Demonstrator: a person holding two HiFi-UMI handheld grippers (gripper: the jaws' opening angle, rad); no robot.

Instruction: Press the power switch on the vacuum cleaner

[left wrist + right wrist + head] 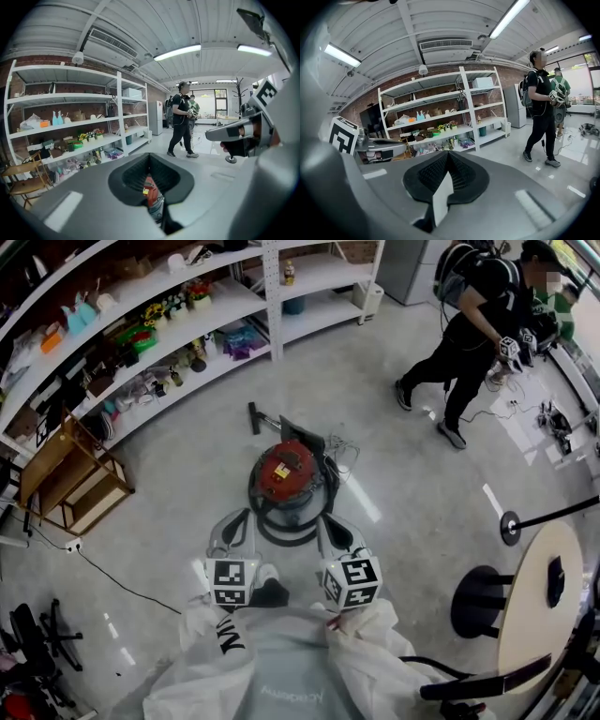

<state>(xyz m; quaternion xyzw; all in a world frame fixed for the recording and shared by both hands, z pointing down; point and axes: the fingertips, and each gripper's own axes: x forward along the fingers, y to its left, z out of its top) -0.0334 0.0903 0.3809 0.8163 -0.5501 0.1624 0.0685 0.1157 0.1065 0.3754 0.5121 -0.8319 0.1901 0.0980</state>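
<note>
The vacuum cleaner [286, 474] stands on the floor ahead of me, a red-topped drum with a black hose looped around it. My left gripper [234, 526] hovers just short of its near left side and my right gripper [336, 529] just short of its near right side; neither touches it. Both grippers are shut with nothing held. In the left gripper view the jaws of the left gripper [149, 157] meet, and the vacuum cleaner's red top [151, 192] shows through the gap below them. The right gripper [448, 154] shows only pale floor in that gap.
White shelving [169, 324] full of small items lines the far left. A wooden rack [66, 479] stands at the left. A person in black [469, 334] walks at the back right. A round table [539, 601], a black stool base [478, 601] and a stanchion base [509, 526] stand at the right.
</note>
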